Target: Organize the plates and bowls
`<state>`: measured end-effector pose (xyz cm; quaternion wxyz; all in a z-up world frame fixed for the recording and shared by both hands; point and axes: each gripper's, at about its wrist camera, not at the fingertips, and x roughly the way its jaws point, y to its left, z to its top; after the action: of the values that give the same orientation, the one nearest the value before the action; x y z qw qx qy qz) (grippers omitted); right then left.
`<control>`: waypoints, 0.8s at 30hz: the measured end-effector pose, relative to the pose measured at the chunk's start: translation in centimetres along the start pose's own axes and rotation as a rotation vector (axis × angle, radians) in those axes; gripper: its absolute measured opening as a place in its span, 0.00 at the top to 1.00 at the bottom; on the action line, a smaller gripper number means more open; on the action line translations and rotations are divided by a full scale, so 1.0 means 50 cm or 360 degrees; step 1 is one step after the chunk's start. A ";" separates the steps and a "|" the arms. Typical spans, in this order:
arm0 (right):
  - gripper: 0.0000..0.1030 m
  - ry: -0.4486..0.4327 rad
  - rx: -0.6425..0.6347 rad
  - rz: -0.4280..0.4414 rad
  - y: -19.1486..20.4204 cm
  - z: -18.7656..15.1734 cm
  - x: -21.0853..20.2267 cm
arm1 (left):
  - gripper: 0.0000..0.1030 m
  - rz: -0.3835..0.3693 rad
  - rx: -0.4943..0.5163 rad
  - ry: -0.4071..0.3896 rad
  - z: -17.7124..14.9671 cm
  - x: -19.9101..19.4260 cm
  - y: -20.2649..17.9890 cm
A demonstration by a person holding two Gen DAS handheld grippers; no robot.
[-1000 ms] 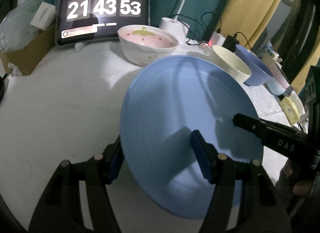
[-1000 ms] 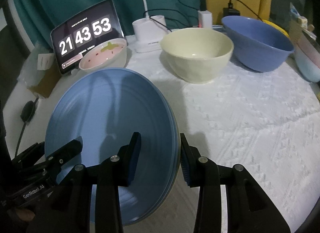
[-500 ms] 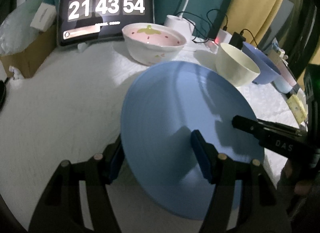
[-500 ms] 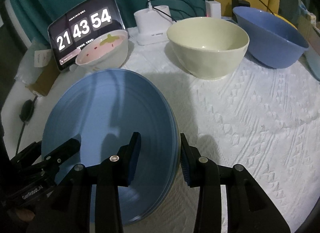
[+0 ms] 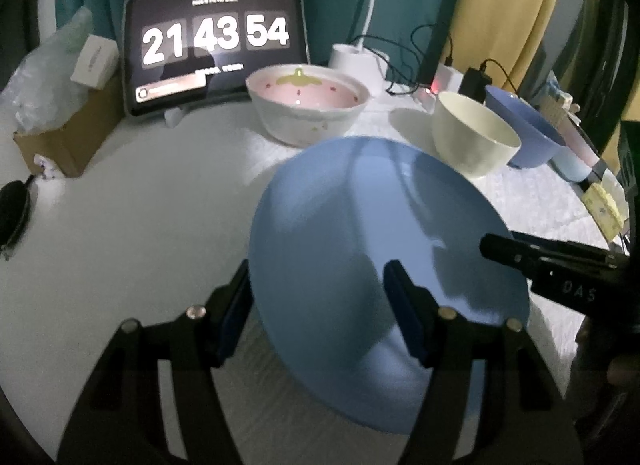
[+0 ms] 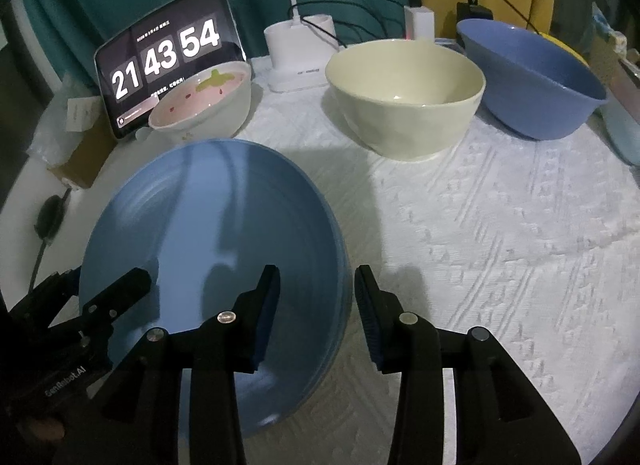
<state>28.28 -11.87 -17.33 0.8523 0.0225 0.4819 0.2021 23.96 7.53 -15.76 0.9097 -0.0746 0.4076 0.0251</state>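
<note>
A plate (image 6: 208, 249) sits nearest on the tabletop (image 6: 500, 245); behind it, three bowls (image 6: 404, 101) stand in a row, a tablet (image 6: 168, 53) behind the leftmost.

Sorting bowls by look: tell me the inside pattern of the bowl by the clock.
Pink inside with red specks and a green leaf mark; bowl shows best in the left wrist view.

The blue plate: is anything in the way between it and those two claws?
Nothing visible. The left gripper and right gripper each straddle the blue plate's rim, one on either side.
</note>
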 end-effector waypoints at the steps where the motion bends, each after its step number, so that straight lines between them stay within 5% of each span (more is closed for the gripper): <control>1: 0.60 -0.0004 0.0003 -0.0002 -0.002 -0.001 -0.003 | 0.35 0.0010 -0.0001 -0.0011 0.001 -0.005 0.000; 24: 0.60 -0.0135 0.0053 -0.0013 -0.056 -0.027 -0.094 | 0.35 -0.0042 0.0069 -0.0148 0.021 -0.081 -0.069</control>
<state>25.92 -16.39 -14.87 0.8723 0.0431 0.4487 0.1894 22.41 4.34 -11.62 0.9294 -0.0590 0.3643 0.0076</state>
